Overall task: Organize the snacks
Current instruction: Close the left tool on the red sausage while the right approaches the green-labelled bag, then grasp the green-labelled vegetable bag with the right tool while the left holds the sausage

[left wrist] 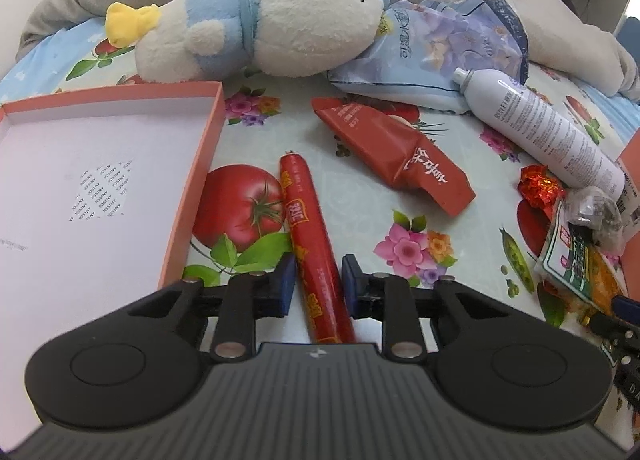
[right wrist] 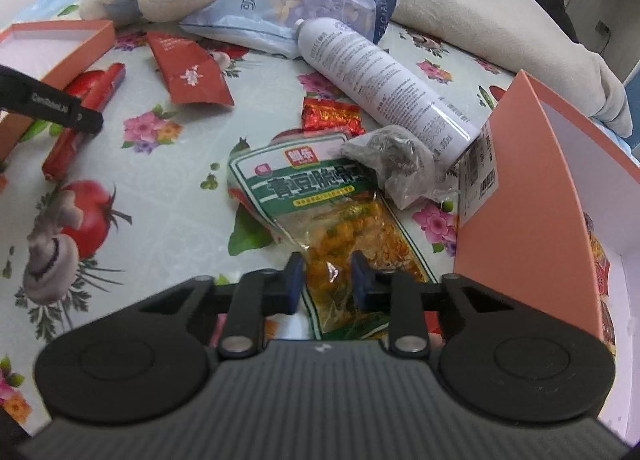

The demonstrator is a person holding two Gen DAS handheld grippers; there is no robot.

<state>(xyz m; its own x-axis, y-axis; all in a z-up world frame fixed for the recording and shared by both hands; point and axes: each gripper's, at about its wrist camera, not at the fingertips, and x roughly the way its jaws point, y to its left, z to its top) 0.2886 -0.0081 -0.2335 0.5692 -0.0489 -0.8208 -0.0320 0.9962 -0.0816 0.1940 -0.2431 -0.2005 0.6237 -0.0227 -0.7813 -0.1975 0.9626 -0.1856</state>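
**Both jaws on a snack, nothing boxed yet on my left**

Big stuff first: left box (left wrist: 100,180) sits just left of my left jaws, open side up, and looks empty. Right box (right wrist: 532,188) stands just right of my right jaws; some packaging shows inside along its near wall, can't tell what. Plush toy (left wrist: 256,32), blue tissue pack (left wrist: 432,48) and white spray can (left wrist: 548,128) lie well ahead of both jaws. Not snacks by my read, so they stay.

Snacks loose ahead: red pouch (left wrist: 396,152) ahead-right of my left jaws, small red foil candy (right wrist: 332,116) and a clear crinkled bag (right wrist: 396,156) ahead of my right jaws.

Left gripper (left wrist: 316,284): narrow, sausage stick (left wrist: 308,236) running lengthwise between the pads. Left pad touches it; a slim gap shows at the right pad, so I'd call it not clamped yet.

Right gripper (right wrist: 326,280): narrow, pads pinching the near end of the green pea snack bag (right wrist: 320,200).

Progress: early. Two snacks in hand or nearly, about three more to go.
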